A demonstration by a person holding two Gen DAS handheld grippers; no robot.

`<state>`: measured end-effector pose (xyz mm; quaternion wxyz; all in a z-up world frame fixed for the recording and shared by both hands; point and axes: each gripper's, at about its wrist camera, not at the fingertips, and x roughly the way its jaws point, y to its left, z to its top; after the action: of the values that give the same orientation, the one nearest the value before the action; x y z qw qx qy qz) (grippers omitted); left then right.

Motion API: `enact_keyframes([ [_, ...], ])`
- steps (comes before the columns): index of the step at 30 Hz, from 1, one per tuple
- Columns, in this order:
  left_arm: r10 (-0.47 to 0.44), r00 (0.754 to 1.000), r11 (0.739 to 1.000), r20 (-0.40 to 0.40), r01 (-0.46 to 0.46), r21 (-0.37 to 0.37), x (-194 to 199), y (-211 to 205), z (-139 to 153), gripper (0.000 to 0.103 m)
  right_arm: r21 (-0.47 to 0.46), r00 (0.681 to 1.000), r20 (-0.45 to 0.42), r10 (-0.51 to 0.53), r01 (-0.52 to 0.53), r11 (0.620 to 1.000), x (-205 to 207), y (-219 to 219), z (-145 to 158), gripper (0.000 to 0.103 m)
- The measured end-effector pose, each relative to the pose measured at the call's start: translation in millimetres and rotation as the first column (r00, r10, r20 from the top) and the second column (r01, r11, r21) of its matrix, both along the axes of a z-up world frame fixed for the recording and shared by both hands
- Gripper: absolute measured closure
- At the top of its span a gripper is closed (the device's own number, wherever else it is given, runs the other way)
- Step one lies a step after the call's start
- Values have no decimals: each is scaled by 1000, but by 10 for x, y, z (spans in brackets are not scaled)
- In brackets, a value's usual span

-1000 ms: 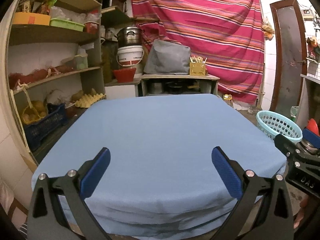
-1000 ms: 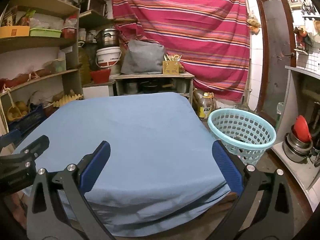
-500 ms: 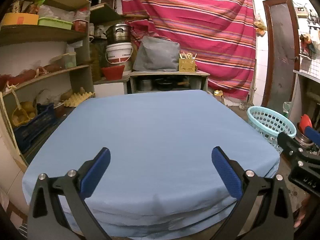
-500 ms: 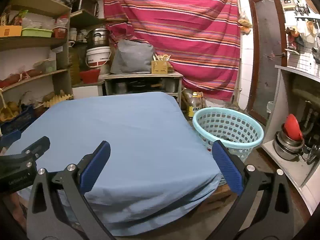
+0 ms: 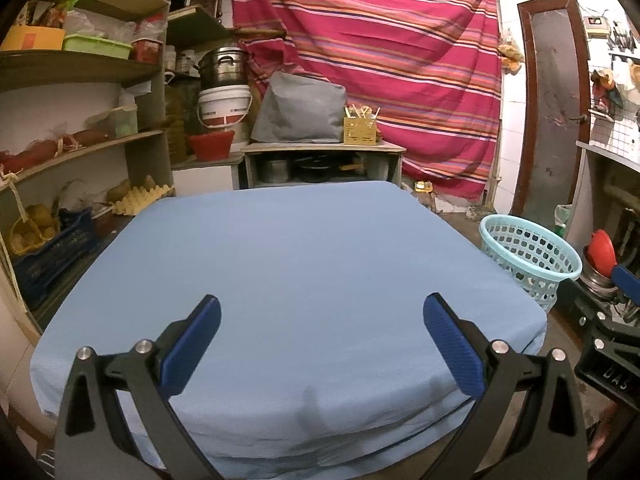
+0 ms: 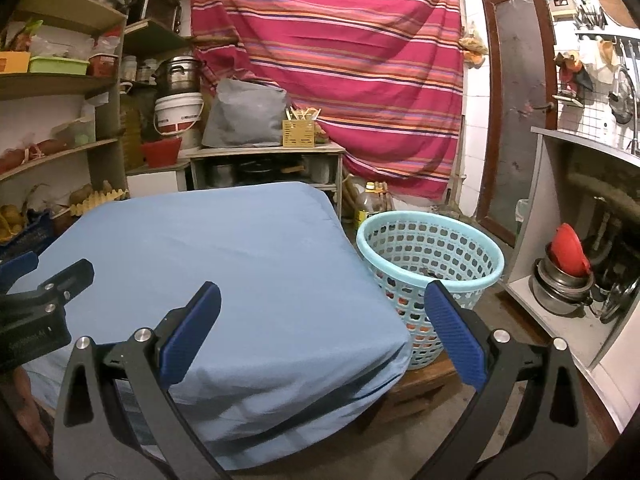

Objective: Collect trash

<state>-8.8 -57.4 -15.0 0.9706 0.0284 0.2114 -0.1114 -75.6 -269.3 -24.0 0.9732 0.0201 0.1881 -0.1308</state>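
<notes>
Both tongs, left [image 5: 320,344] and right [image 6: 322,338], gape wide and hold nothing. They hover over the blue-covered desk [image 5: 304,264]. A basket [image 6: 430,268] stands beside it.

In the left wrist view, the letters "DAS" stood in pale print on the black body of the right gripper [image 5: 612,344] at the lower right edge, with the rest of the marking cut off by the frame. In the right wrist view, a line of pale print ran along the black body of the left gripper [image 6: 36,320], but it was too small and blurred to make out. The white bucket [image 5: 224,106] on the shelf carried a red band with white marks that could not be read.
</notes>
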Motion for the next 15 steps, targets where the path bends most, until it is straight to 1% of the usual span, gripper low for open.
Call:
enact_keyframes([
  [15,16,1000,1000,-13,-16,20,59,-58,-53,4,20,1000,-16,19,-19,1000,61,-50,-61,4],
])
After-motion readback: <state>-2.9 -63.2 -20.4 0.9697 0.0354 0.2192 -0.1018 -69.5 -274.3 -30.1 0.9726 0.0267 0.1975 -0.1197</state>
